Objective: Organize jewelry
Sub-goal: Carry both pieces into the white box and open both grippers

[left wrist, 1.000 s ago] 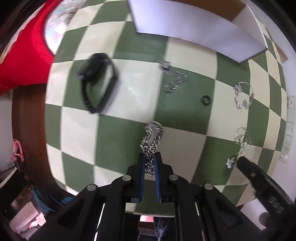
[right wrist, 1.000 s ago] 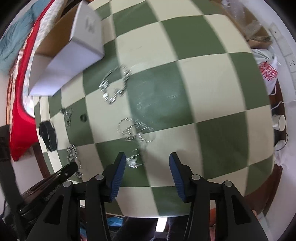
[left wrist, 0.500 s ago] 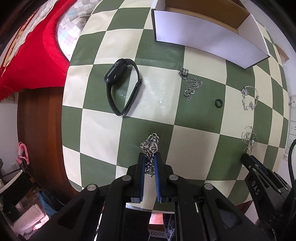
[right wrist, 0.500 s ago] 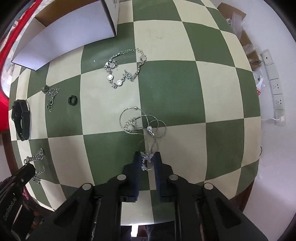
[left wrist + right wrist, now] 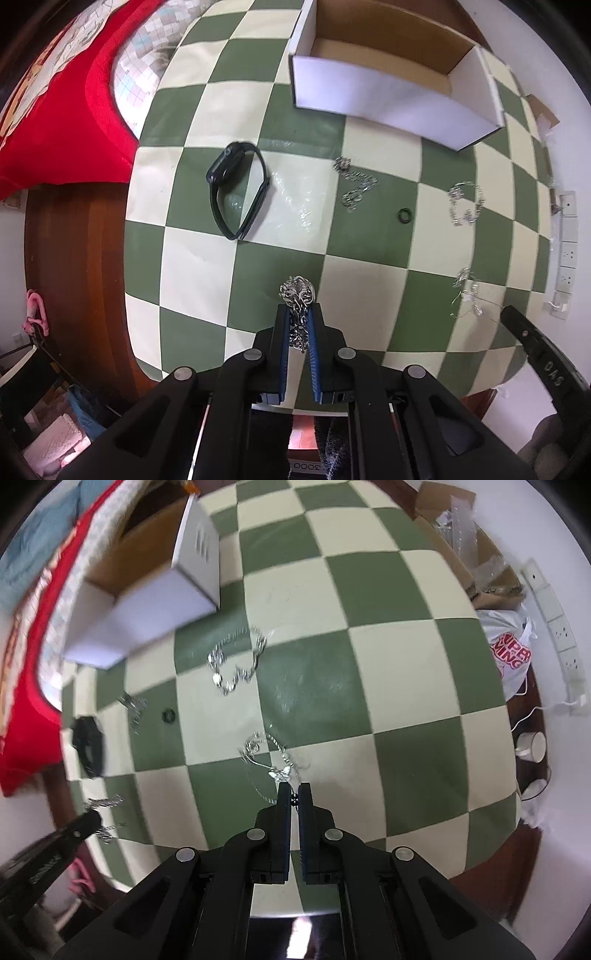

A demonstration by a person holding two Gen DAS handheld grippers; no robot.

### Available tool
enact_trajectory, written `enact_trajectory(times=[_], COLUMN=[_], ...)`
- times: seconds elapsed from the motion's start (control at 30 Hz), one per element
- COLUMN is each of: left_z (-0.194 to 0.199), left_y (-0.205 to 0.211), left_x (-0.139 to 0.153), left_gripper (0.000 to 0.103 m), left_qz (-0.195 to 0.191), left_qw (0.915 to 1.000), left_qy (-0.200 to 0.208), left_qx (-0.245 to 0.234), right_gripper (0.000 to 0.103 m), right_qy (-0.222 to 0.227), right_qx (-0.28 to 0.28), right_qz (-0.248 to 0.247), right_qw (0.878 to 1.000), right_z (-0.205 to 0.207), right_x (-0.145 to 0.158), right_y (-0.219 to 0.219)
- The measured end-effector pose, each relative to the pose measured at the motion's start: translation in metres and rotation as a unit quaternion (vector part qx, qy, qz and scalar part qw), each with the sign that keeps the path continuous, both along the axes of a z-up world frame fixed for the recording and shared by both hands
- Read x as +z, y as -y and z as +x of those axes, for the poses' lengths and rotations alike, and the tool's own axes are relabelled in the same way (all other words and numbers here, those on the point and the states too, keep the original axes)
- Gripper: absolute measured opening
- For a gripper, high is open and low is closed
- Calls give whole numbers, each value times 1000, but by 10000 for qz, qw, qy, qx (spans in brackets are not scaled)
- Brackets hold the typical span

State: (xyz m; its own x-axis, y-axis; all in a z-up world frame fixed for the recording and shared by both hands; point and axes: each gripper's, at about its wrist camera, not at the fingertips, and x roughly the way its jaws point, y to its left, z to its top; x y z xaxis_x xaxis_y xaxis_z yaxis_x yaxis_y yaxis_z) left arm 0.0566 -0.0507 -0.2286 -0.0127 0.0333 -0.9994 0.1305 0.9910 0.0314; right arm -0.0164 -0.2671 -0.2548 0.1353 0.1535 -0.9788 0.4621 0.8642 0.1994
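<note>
- Chunky chain (image 5: 297, 295): its lower part is hidden between the closed fingers of the left gripper (image 5: 298, 314); only the bunched upper links show.
- Thin necklace (image 5: 271, 758): one end disappears between the pinched fingers of the right gripper (image 5: 294, 794); fine strands blurred, clasp too small to tell.
- Cardboard box (image 5: 147, 579): motion-blurred in the right wrist view; printing on its white end wall unreadable; its interior is partly hidden by its walls.
- Black watch (image 5: 88, 740): smeared near the tablecloth's left edge in the right wrist view; shape indistinct.
- Dark ring (image 5: 405, 215): too small to show detail.
- White bag (image 5: 511, 657): red lettering cut off by folds.
</note>
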Motion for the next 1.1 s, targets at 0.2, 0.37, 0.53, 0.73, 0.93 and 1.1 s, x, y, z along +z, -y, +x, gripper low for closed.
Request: enact_trajectory(times=[0.2,0.37,0.53,0.73,0.93,1.1], left_z=[6,11,18,39,68,103], left_y=[13,19,22,33,47,60], left_x=[38,74,107,154,191,196], left_gripper=[7,7,7,7,7,7], left_qz=[-383,-692,-883,-1241,-1360,-1447], left_qw=[9990,9971,9954,9905,9862,9831], left_qy=[151,234,333,534,859,954], left_qx=[-179,-211,-185,-234,-392,-590], right_gripper=[3,3,3,3,3,3], right_qy=[367,640,966,1490,2013,2305], right_qx=[11,5,-32,39,274,449], right_qz=[17,66,203,433,601,516], right_qw=[9993,9979,9951,9879,9773,9707], right_z=[-4,-9,-4,9,40,79], right_x=[39,80,119,181,235,266], right_y=[22,34,34,39,44,41])
